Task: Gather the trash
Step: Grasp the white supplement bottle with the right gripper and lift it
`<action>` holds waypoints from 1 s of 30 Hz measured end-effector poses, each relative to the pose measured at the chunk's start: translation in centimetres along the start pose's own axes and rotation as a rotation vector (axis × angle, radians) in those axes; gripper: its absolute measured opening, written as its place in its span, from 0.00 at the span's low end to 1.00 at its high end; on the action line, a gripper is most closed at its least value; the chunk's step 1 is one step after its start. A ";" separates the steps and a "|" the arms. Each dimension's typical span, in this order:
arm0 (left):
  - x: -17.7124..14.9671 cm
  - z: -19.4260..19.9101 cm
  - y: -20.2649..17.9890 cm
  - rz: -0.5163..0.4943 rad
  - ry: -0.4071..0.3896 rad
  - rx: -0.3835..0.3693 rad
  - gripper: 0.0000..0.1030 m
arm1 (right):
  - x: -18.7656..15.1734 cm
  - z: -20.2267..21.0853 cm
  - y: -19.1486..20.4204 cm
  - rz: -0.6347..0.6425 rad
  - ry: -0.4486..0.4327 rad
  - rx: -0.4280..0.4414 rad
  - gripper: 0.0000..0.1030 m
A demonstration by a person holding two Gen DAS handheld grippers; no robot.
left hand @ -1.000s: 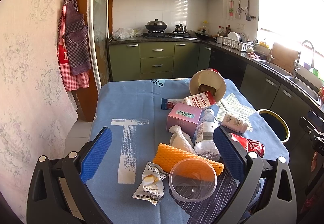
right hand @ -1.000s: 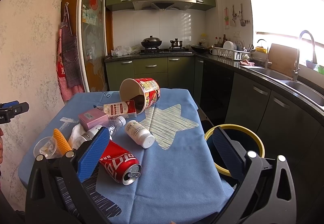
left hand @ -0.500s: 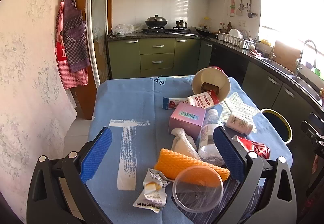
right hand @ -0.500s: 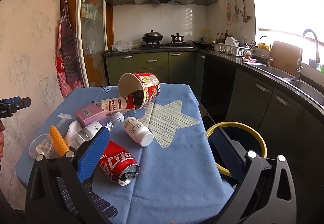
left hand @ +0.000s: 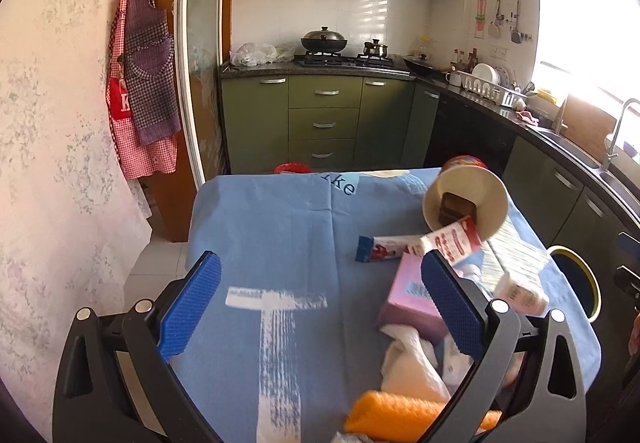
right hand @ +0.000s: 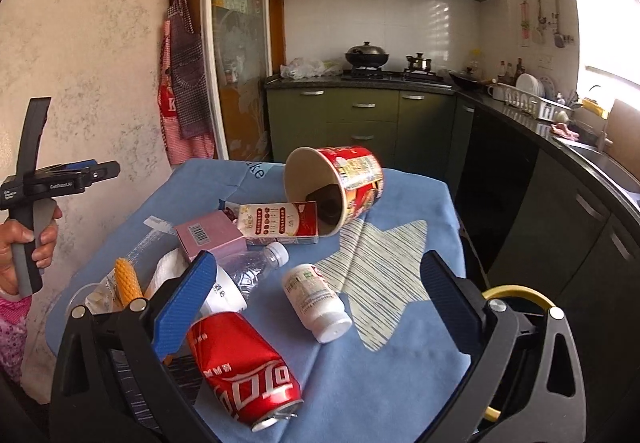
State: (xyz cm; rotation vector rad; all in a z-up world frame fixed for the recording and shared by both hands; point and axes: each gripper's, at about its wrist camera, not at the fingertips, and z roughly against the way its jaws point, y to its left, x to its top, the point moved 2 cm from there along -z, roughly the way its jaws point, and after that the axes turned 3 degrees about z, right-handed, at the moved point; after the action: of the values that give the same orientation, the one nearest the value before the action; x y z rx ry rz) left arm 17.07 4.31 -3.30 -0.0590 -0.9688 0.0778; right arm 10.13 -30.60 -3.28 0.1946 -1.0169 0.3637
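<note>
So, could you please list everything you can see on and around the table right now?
noodle cup: 1, red and cream, on its side, far end
carton: 1, white and red, mouth of cup
box: 1, pink, left of carton
water bottle: 1, clear, centre
pill bottle: 1, white, centre
can: 1, red, lying near edge
sponge: 1, orange, left
bin: 1, yellow-rimmed, right of table
left gripper: open
right gripper: open
</note>
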 end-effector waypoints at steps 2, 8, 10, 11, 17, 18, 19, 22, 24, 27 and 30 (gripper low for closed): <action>0.6 -1.8 0.3 -0.001 0.004 0.011 0.96 | 1.3 -2.0 0.6 0.024 0.028 0.055 0.94; 1.4 -6.3 0.1 -0.006 0.013 0.009 0.96 | 4.0 -8.1 1.6 0.107 0.131 0.136 0.94; 1.3 -7.2 -0.1 -0.008 0.014 0.003 0.96 | 3.7 -9.4 1.0 0.079 0.186 0.183 0.94; 1.3 -7.6 -0.2 -0.011 0.012 -0.002 0.96 | 3.4 -9.8 0.6 0.075 0.214 0.195 0.93; 0.8 -9.8 -0.8 -0.017 0.020 -0.022 0.96 | -0.3 -11.6 -1.4 0.080 0.350 0.211 0.78; 0.8 -10.2 -0.8 -0.011 0.022 -0.029 0.96 | -0.7 -11.9 -1.5 0.082 0.367 0.214 0.74; 0.6 -10.4 -0.8 -0.008 0.025 -0.033 0.96 | -1.1 -12.2 -1.6 0.087 0.383 0.217 0.72; 0.0 -11.1 -0.8 -0.005 0.043 -0.043 0.96 | -1.8 -12.9 -1.5 0.096 0.416 0.242 0.69; -0.3 -11.4 -0.7 -0.002 0.048 -0.047 0.96 | -2.2 -13.4 -1.3 0.107 0.434 0.249 0.67; -0.4 -11.6 -0.4 0.010 0.053 -0.060 0.96 | -2.9 -14.3 -1.1 0.115 0.467 0.258 0.61; -0.5 -11.9 -0.4 0.011 0.057 -0.069 0.96 | -3.4 -14.8 -1.0 0.117 0.486 0.261 0.53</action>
State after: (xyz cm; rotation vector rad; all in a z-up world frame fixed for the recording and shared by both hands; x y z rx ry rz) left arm 26.58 3.72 -10.43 -0.1291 -0.9144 0.0530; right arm 20.69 -27.38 -13.81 0.2663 -0.5005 0.6171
